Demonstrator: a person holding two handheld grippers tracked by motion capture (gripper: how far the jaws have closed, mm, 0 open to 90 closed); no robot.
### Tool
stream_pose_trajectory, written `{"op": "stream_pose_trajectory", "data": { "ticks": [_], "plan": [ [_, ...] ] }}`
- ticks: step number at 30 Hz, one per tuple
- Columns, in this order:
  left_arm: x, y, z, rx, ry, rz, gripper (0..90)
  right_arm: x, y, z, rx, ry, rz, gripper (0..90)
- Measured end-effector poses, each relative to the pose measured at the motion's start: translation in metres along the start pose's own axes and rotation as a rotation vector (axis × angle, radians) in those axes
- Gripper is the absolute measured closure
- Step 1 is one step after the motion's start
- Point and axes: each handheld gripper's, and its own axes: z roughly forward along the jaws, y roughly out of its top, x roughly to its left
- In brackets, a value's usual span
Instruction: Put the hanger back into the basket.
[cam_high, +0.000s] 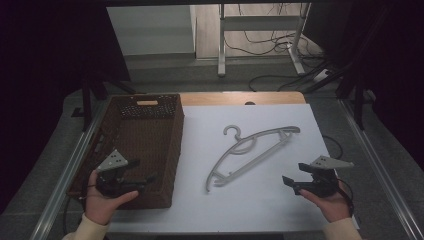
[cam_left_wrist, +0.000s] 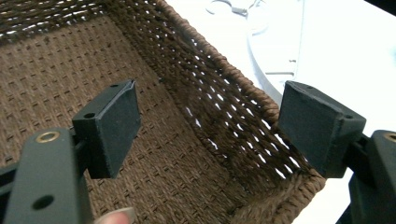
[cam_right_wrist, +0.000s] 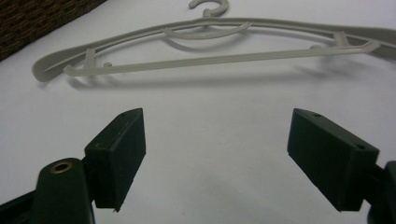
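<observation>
Where the brown woven basket (cam_high: 150, 125) stood at the left of the white surface (cam_high: 280, 200), we held our left tongs (cam_high: 145, 177) over its near end, the hand (cam_high: 102, 200) beneath them and the grey three-cornered plate on top. Their jaws were spread wide and pinched nothing. In the left gripper view the left tongs (cam_left_wrist: 208, 126) looked down into the basket (cam_left_wrist: 56, 70), with its woven floor between the two black pads (cam_left_wrist: 116, 126) and its right wall and near corner running under the far pad; a pale strip of the surface (cam_left_wrist: 355, 56) lay beyond that wall.

Toward the middle, the grey plastic hanger (cam_high: 250, 152) lay flat on the surface, just right of the basket and apart from it, its hook pointing away from us and its long bar slanting from near left to far right.

At the right, our right tongs (cam_high: 292, 184) hovered near the hanger's lower side without touching it, the right hand (cam_high: 332, 202) cradling them from below. In the right gripper view the right tongs (cam_right_wrist: 215, 158) also stood spread and empty, with bare white surface (cam_right_wrist: 210, 116) between the pads, and the hanger (cam_right_wrist: 210, 58) stretched across ahead of them, a corner of the basket (cam_right_wrist: 32, 18) at the upper left.
</observation>
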Motion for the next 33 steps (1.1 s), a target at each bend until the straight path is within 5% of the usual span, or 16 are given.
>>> {"op": "stream_pose_trajectory", "data": {
  "ticks": [18,33],
  "plan": [
    [-0.009,-0.004,-0.007,0.000,0.001,0.019,20.8,0.016,0.007,0.004,0.021,-0.002,-0.044,19.4],
    [-0.007,-0.004,-0.001,0.012,-0.008,0.020,20.8,0.012,0.004,0.003,0.034,-0.027,-0.028,20.2]
  ]
}}
